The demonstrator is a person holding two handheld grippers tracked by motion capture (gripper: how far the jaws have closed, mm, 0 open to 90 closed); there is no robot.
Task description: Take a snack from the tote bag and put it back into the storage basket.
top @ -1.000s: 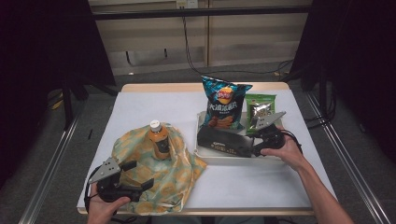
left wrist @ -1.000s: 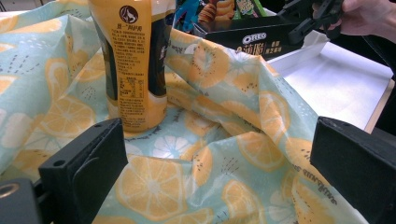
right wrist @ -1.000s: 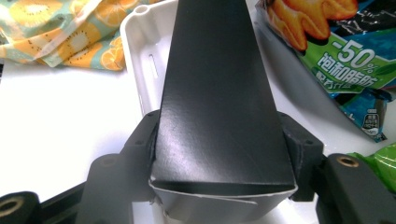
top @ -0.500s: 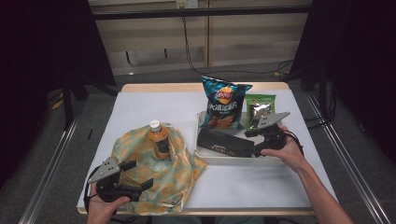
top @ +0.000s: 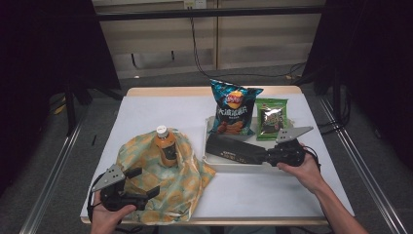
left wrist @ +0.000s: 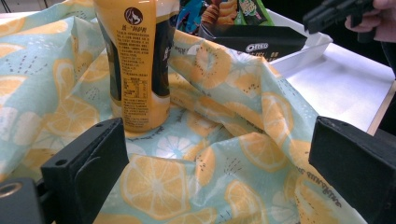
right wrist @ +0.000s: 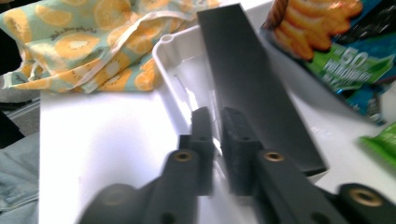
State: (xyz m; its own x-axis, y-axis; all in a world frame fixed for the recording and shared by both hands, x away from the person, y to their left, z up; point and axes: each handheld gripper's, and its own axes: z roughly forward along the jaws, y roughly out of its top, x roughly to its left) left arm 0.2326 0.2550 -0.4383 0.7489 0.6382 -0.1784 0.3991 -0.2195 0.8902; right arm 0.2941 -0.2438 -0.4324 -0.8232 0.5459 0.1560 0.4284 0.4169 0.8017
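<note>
A black Oreo box lies in a white tray. My right gripper sits at the box's right end. In the right gripper view its jaws have just been closing and now stand shut beside the box, over the tray, with nothing visibly gripped. An orange drink bottle stands upright on a lemon-print cloth bag. My left gripper rests open at the bag's near edge. In its own view, its jaws are spread wide over the cloth, short of the bottle.
A blue chip bag leans at the tray's far side, with a green snack packet to its right. White table surface lies between the tray and the front edge. Metal rails run along both sides of the table.
The right gripper's jaws have closed, and that hand has drawn slightly right and toward the person. The left gripper, bottle and bag have stayed put.
</note>
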